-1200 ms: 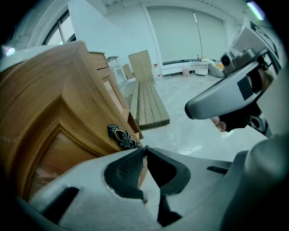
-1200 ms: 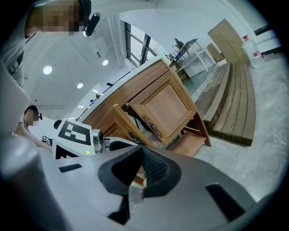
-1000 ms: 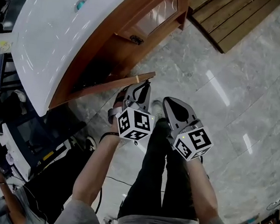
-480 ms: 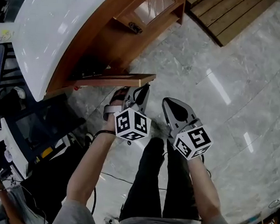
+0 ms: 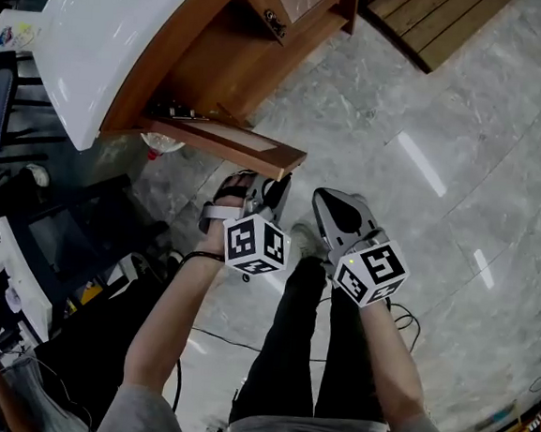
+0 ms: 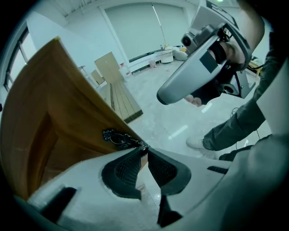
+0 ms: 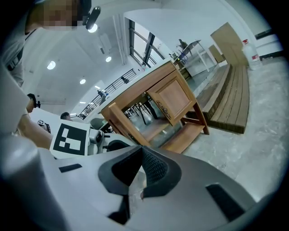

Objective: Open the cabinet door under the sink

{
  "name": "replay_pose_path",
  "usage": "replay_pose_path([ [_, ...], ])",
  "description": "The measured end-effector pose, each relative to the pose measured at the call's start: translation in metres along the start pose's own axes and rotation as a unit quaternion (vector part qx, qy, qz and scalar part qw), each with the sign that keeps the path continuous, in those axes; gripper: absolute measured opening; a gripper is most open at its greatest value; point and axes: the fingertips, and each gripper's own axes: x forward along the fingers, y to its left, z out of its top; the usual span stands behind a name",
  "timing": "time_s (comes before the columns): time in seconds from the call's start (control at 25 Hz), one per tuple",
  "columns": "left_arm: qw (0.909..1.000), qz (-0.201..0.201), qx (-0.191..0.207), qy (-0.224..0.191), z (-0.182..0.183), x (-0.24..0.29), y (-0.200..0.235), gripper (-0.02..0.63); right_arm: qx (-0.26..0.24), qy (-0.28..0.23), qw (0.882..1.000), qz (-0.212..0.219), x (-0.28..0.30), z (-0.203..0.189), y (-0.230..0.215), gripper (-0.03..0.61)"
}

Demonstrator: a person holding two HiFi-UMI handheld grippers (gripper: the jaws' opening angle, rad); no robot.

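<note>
The cabinet door [image 5: 230, 146] stands swung well out from the wooden cabinet [image 5: 218, 60] under the white sink [image 5: 98, 35], in the upper left of the head view. The left tongs [image 6: 144, 147] are pinched on its dark metal handle [image 6: 118, 137] at the door's free edge, while the right tongs [image 7: 137, 151] hang just beside, closed on nothing. To finish well, I'd hold that pinch firm and follow the door's arc about its hinge rather than tug straight back — otherwise the small handle could slip free.
</note>
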Motion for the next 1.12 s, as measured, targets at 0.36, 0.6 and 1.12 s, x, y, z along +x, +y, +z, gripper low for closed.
replay_pose_path([
  [0.36,0.9991,-0.022,0.034,0.014,-0.048,-0.032,-0.041,0.052,-0.007,0.002,1.0,-0.002,-0.007,-0.027,0.035,0.008],
  [0.6,0.9999,-0.012,0.005,0.006,-0.079,-0.053,-0.052,0.057,-0.023,0.01,1.0,0.011,0.002,-0.029,0.057,0.008],
  [1.12,0.9921,0.048,-0.107,-0.046,-0.082,-0.091,-0.032,0.009,-0.053,0.025,0.998,0.016,0.009,-0.018,0.09,0.009],
])
